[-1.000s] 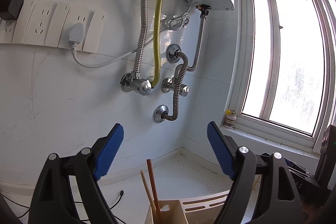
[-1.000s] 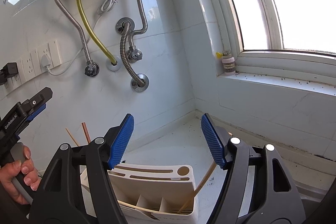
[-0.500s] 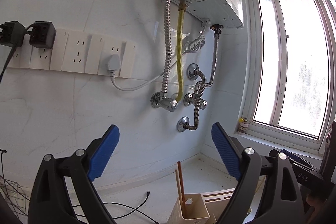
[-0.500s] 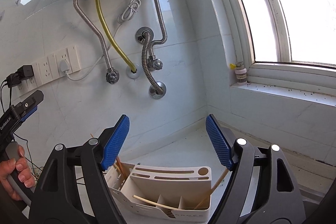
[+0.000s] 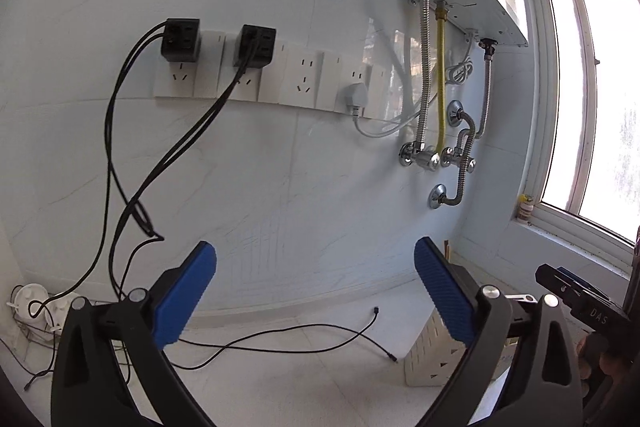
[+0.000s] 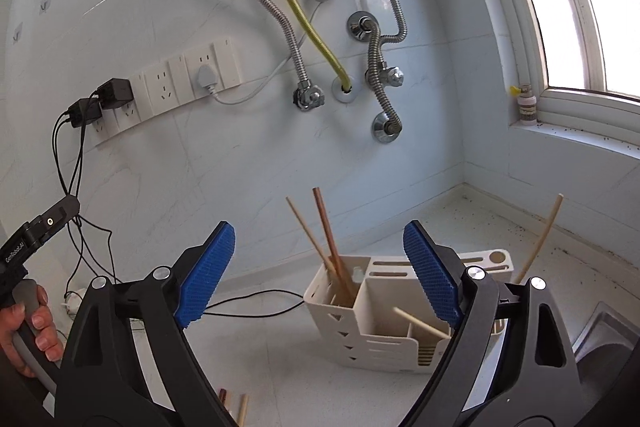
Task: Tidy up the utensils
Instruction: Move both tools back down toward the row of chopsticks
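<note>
A cream utensil holder (image 6: 360,323) stands on the white counter. Two chopsticks (image 6: 326,227), one brown and one pale, lean in its left compartment. A pale chopstick (image 6: 540,239) sticks up at its right end, and another (image 6: 420,323) lies across a middle compartment. My right gripper (image 6: 318,239) hovers in front of the holder, its jaws opening with nothing between them. Loose chopstick ends (image 6: 234,405) lie on the counter below it. My left gripper (image 5: 316,255) faces the wall left of the holder (image 5: 428,351), its jaws also opening and empty.
Black cables (image 5: 280,343) trail over the counter from wall sockets (image 5: 300,79). Water heater pipes (image 6: 304,27) hang on the wall. A small bottle (image 6: 526,105) sits on the window sill. A steel sink edge (image 6: 608,323) lies at the right. A hand (image 6: 24,331) holds the left gripper.
Both grippers' jaws have widened. The left view swung left, so the holder slid from the bottom centre to behind the right finger. The right gripper drew back, showing more of the holder.
</note>
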A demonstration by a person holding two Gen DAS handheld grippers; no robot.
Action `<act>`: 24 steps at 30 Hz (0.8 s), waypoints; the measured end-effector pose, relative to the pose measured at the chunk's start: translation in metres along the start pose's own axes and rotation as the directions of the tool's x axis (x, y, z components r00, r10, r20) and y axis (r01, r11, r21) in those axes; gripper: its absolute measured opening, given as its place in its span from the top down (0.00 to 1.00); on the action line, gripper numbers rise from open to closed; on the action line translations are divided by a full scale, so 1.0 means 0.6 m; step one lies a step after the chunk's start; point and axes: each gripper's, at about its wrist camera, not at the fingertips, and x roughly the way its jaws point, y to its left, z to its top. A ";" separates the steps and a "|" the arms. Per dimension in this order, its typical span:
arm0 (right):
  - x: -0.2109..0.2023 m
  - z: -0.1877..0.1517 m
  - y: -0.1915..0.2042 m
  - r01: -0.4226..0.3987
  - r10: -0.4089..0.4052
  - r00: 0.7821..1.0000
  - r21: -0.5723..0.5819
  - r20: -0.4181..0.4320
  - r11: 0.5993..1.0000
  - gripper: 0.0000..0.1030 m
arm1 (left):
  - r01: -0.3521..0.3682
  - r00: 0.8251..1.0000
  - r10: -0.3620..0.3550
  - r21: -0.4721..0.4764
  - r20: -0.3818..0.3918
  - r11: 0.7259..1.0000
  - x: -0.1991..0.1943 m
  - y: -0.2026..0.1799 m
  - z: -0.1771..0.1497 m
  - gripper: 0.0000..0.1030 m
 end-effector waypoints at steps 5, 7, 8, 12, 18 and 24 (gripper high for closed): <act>0.010 -0.035 0.041 -0.046 0.046 0.997 -0.002 -0.067 0.999 0.16 | -0.064 0.996 0.064 0.005 -0.058 0.998 -0.034 0.047 -0.037 0.05; 0.013 -0.050 0.054 -0.059 0.059 0.994 -0.002 -0.096 0.998 0.13 | -0.079 0.992 0.079 0.008 -0.093 0.997 -0.044 0.062 -0.055 0.05; 0.014 -0.057 0.059 -0.062 0.061 0.992 -0.002 -0.110 0.998 0.12 | -0.085 0.989 0.085 0.005 -0.117 0.996 -0.047 0.068 -0.064 0.05; 0.020 -0.086 0.073 -0.067 0.065 0.983 -0.004 -0.174 0.998 0.10 | -0.100 0.969 0.096 -0.005 -0.226 0.995 -0.053 0.092 -0.108 0.05; 0.035 -0.128 0.073 -0.049 0.050 0.960 0.011 -0.275 0.999 0.08 | -0.113 0.912 0.097 -0.018 -0.399 0.993 -0.048 0.109 -0.182 0.05; 0.046 -0.171 0.067 -0.030 0.034 0.932 0.016 -0.361 0.999 0.08 | -0.112 0.824 0.061 -0.056 -0.563 0.992 -0.039 0.121 -0.256 0.05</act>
